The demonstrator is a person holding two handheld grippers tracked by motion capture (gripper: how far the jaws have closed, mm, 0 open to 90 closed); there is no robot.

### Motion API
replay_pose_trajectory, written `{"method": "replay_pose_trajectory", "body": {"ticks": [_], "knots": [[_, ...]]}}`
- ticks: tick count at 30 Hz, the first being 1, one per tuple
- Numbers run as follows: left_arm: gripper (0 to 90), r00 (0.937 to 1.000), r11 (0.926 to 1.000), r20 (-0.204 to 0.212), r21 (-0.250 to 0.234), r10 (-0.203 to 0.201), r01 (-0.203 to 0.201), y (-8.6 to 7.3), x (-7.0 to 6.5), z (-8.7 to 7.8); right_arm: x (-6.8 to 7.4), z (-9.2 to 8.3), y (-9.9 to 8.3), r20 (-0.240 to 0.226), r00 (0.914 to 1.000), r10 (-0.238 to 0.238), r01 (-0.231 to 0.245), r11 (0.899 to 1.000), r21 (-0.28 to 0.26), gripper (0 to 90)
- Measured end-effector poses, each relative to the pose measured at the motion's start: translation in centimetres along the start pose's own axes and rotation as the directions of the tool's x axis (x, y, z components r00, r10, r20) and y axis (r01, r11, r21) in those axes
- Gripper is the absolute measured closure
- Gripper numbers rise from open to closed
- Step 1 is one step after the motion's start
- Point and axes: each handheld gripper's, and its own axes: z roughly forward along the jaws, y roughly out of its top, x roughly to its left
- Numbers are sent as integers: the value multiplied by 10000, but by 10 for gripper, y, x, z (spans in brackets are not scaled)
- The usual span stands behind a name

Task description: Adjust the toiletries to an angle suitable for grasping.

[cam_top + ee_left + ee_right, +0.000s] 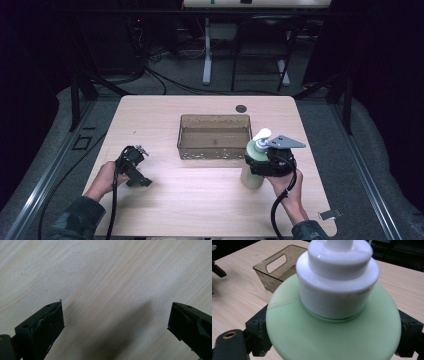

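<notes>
A pale wooden surface point(200, 200) carries a clear brownish bin point(214, 136) near its middle, standing open side up, with a slot handle in the end wall seen in the right gripper view point(275, 265). A small dark round spot point(241, 108) sits on the surface beyond the bin, toward the far edge.

The right tongs point(260, 162) are held in the person's right hand point(287, 186) at the near right of the surface, just to the right of the bin's near corner. They are closed around a light green bottle point(251, 177) with a white pump top point(261, 136). In the right gripper view the green shoulder of the bottle point(332, 337) sits between the two black jaws, which press against its sides, and the white collar point(337, 285) rises from its middle. The bottle stands upright, just beside the bin but apart from it. Whether its base touches the surface cannot be told.

The left tongs point(135, 172) are in the person's left hand point(105, 177) at the near left, well apart from the bin and the bottle. In the left gripper view the left tongs point(116, 322) have jaws spread wide, with bare wood grain between them and their shadows falling on it.
</notes>
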Motion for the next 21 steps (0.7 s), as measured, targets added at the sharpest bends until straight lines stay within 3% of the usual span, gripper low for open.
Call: {"method": "replay_pose_trajectory", "body": {"ticks": [13,19,21], "knots": [[1,10000,10000,-13,53,55,-55,0,-1,0,-1,5,3,401,9990,220,-218,9997,-70,118],[1,10000,10000,-8,60,67,-67,0,-1,0,-4,5,3,123,9999,36,-36,10000,-27,107],[1,10000,10000,-14,60,58,-58,0,0,0,-6,3,3,10,10000,-40,40,10000,36,60]]}}
